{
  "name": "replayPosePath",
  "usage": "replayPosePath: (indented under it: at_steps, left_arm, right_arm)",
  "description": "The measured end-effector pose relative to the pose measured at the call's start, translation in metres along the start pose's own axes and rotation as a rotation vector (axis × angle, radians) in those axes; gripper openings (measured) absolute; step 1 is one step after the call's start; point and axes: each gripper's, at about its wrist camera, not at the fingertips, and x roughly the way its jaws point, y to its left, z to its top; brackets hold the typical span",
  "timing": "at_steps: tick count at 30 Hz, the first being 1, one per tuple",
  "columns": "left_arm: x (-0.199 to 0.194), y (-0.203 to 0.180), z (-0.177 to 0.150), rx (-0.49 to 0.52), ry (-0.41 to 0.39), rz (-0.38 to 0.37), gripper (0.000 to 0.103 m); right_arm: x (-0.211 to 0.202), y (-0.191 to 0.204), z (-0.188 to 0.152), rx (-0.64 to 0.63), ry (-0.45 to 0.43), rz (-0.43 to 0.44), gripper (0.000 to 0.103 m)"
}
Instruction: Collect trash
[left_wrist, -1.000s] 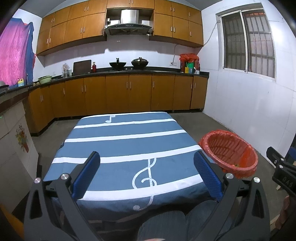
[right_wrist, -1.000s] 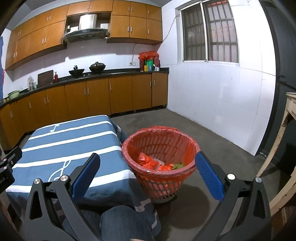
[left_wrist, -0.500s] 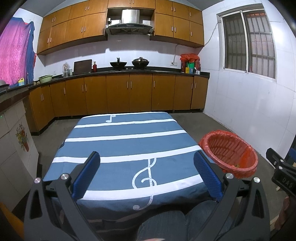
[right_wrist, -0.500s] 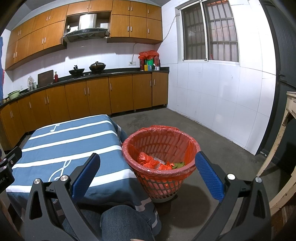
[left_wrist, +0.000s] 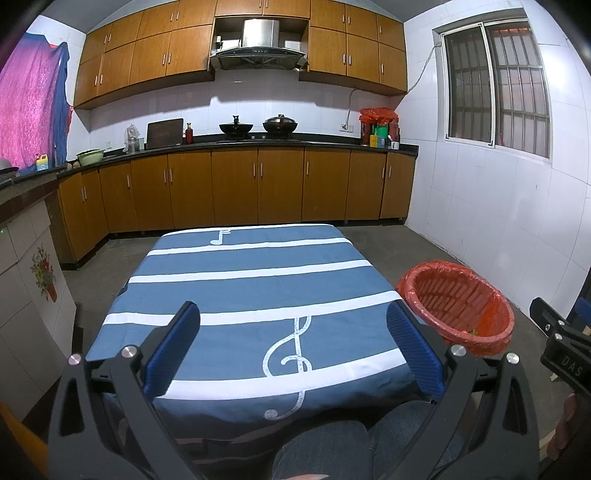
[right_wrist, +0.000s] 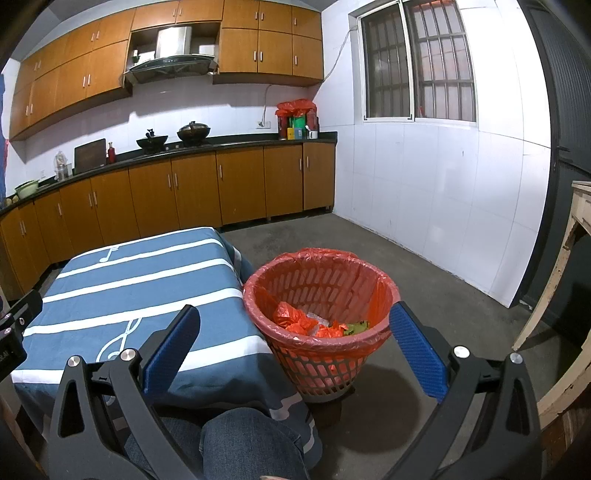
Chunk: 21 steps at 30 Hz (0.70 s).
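Observation:
A red mesh waste basket with a red liner stands on the floor right of the table; it also shows in the left wrist view. Inside it lie crumpled red and green trash pieces. My right gripper is open and empty, held in front of the basket. My left gripper is open and empty, held over the near edge of the table with the blue striped cloth. I see no trash on the cloth.
Wooden kitchen cabinets and a counter with woks run along the back wall. A white tiled wall is at the right. A wooden frame stands at far right. My knees are below the grippers.

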Motion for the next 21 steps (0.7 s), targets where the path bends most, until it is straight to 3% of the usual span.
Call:
replayPosePath:
  at_steps: [21]
  left_arm:
    - [0.0004, -0.0007, -0.0009, -0.003, 0.004, 0.0, 0.099]
  right_arm:
    - [0.0053, -0.003, -0.0024, 0.005, 0.012, 0.0, 0.101]
